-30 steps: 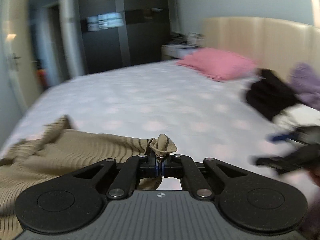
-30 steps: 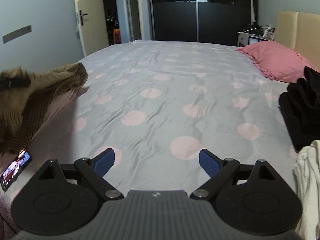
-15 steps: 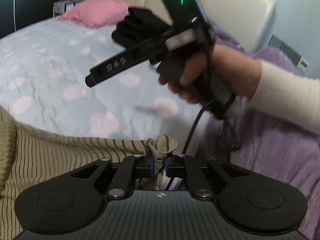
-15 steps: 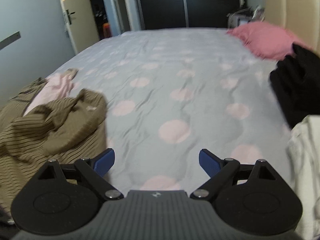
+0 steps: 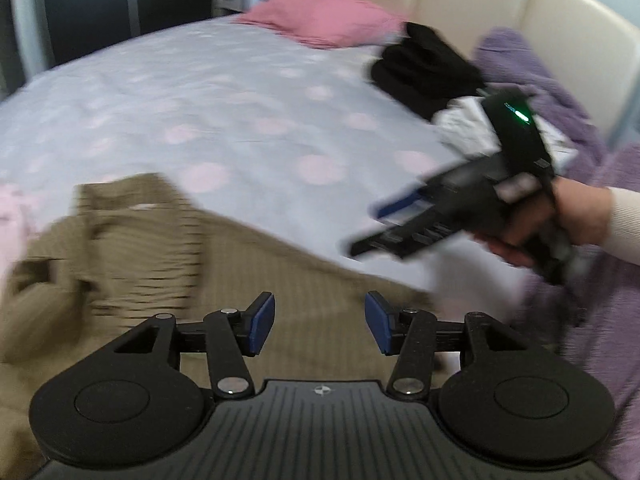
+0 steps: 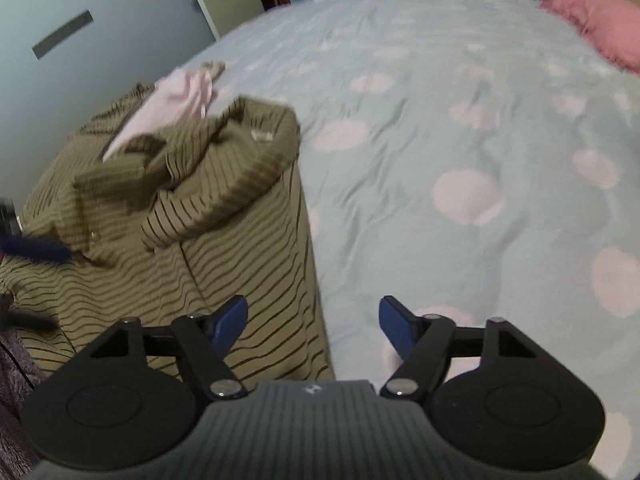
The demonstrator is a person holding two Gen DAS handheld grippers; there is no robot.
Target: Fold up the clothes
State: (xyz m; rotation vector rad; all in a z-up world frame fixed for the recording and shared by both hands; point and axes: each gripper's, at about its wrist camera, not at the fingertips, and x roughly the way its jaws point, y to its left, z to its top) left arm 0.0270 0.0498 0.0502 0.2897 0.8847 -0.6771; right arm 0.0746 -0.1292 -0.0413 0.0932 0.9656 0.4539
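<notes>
An olive striped garment (image 5: 160, 264) lies crumpled at the near edge of the bed, with a pale pink garment (image 6: 176, 96) on its far side. My left gripper (image 5: 320, 320) hangs just above the olive fabric, its jaws opening with nothing between the blue pads. In the right wrist view the same striped garment (image 6: 192, 208) has a straight right edge. My right gripper (image 6: 312, 318) hovers over that edge, its jaws closing and empty. The left wrist view shows the right gripper (image 5: 400, 220) blurred at the right, in a person's hand (image 5: 580, 216).
The dotted blue-grey bedsheet (image 6: 440, 120) stretches away ahead. A pink pillow (image 5: 320, 16) lies by the cream headboard. A black clothes pile (image 5: 420, 68), a white garment (image 5: 464, 128) and a purple blanket (image 5: 520, 60) crowd the right side.
My left gripper has let go of the olive fabric it pinched and opened; the garment now lies on the bed. My right gripper tipped down towards the garment's edge and its jaws narrowed.
</notes>
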